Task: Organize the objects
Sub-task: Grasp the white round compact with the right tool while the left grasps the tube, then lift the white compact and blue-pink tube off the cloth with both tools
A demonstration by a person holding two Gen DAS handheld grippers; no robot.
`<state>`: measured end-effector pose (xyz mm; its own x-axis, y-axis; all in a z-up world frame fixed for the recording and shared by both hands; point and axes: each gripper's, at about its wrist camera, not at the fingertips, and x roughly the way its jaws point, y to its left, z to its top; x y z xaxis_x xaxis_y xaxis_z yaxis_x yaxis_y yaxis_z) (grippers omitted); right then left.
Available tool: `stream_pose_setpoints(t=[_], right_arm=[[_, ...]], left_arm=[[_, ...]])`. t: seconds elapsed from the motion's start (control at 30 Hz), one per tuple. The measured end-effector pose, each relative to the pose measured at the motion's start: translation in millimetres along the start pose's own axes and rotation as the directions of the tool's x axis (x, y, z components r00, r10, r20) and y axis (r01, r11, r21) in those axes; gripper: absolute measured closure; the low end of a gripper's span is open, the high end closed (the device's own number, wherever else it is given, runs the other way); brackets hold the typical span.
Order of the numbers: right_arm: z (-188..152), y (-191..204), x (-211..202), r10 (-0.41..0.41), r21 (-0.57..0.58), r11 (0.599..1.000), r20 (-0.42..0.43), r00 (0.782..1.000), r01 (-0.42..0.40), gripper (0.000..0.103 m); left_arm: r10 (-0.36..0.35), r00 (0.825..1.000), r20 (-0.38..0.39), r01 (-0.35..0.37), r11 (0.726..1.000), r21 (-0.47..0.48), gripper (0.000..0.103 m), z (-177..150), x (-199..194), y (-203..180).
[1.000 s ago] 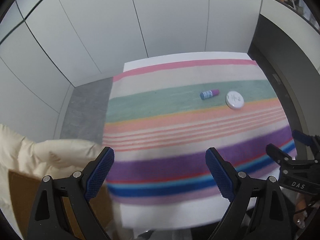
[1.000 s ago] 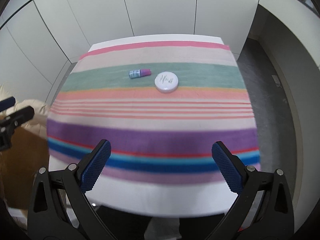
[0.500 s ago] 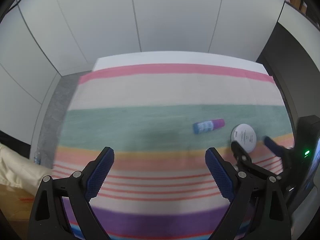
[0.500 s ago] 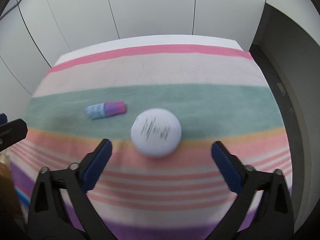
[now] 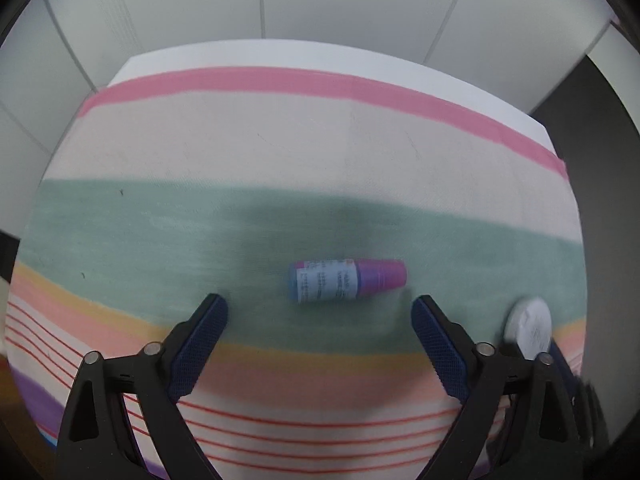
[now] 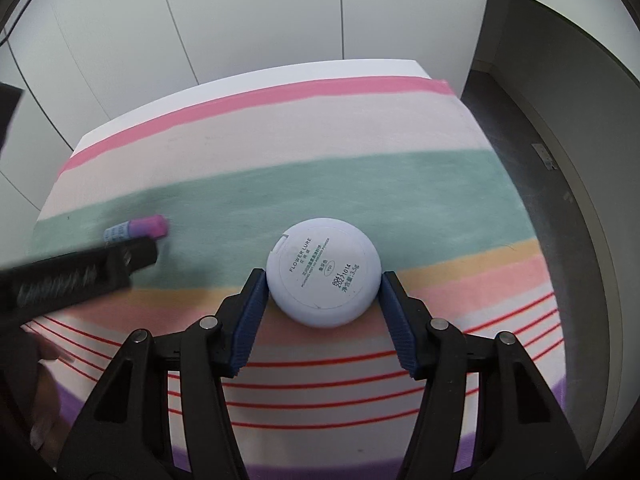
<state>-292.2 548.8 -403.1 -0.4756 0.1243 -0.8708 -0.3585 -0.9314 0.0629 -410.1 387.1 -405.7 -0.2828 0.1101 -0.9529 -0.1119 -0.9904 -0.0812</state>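
Note:
A small bottle (image 5: 346,280) with a blue label and a purple-pink cap lies on its side on the green stripe. It is just ahead of my left gripper (image 5: 318,306), whose wide-open jaws touch nothing. In the right wrist view the bottle (image 6: 136,230) shows behind the left gripper's black finger (image 6: 120,260). A round white compact (image 6: 324,272) lies flat between the jaws of my right gripper (image 6: 322,280). Those jaws are closing, and both blue pads (image 6: 256,292) look to be against its sides. The compact (image 5: 528,326) also appears at the right of the left wrist view.
A striped cloth (image 5: 280,140) covers the table, whose white far edge (image 5: 320,52) stands close to white wall panels. Dark floor (image 6: 560,140) lies off the table's right side. Part of a person's hand (image 6: 44,400) shows at the lower left.
Both grippers came down and forward over the cloth. The right jaws narrowed around the white compact. The left gripper stayed wide and now hangs just short of the bottle.

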Motion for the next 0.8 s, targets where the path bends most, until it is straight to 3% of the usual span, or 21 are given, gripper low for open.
stream_pose_setpoints(t=[0.17, 0.2, 0.27, 0.47, 0.8], right_arm=[[1.5, -8.7, -0.8, 0.014, 0.010, 1.000, 0.000, 1.000, -0.014, 0.044], [1.6, -8.9, -0.8, 0.015, 0.009, 1.000, 0.000, 1.000, -0.015, 0.044], [1.9, -10.2, -1.6, 0.018, 0.008, 1.000, -0.001, 1.000, -0.018, 0.044], [4.2, -12.4, -1.3, 0.027, 0.009, 1.000, -0.005, 1.000, -0.026, 0.044], [15.2, -10.3, -27.5, 0.022, -0.011, 1.000, 0.018, 1.000, -0.022, 0.044]], left_arm=[[0.076, 0.996, 0.039, -0.078, 0.996, 0.050, 0.014, 3.1, 6.8, -19.1], [0.071, 0.995, 0.065, -0.075, 0.995, 0.060, 0.028, 2.0, 4.5, -21.1], [0.067, 0.993, 0.102, -0.076, 0.994, 0.085, 0.044, -1.1, -1.8, -25.3], [0.129, 0.983, 0.128, -0.148, 0.977, 0.155, 0.044, -9.2, -5.9, -32.9], [0.159, 0.975, 0.158, -0.186, 0.968, 0.169, 0.044, -10.4, -46.7, -22.9]])
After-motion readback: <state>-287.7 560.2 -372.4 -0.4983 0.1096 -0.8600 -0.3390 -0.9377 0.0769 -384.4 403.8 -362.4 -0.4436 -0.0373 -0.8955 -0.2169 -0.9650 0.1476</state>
